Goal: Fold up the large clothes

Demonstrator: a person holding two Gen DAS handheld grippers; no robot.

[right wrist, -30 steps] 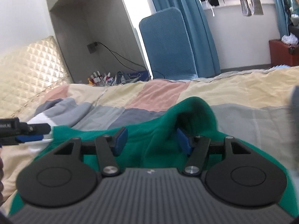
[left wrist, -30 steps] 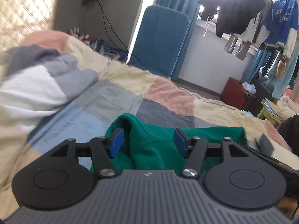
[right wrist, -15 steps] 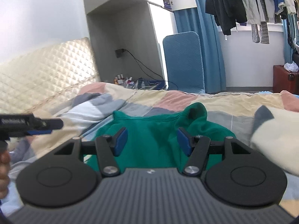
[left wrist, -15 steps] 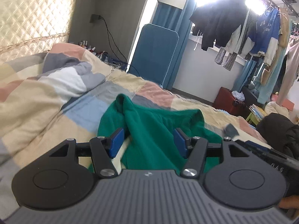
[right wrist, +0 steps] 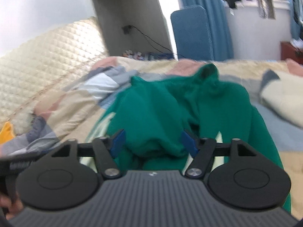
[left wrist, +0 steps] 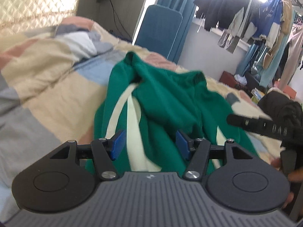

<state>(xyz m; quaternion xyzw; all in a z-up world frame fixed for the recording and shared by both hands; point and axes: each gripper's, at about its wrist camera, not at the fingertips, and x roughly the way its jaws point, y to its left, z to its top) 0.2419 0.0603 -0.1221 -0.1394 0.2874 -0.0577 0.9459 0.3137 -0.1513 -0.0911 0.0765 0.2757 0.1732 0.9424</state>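
Clothesline [left wrist: 246, 17] shows left-view only; right view blurs.

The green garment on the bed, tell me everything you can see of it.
The green garment is soft, thick knit-like fabric with cream stripes, possibly sleeve or side trim. It lies rumpled and partly folded on the patchwork quilt, one bunched end humped up at the far side. Neither gripper's pads press on it.

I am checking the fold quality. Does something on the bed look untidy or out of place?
Yes. The green garment lies bunched and twisted on the patchwork quilt, with cream stripes running crooked, not flat.
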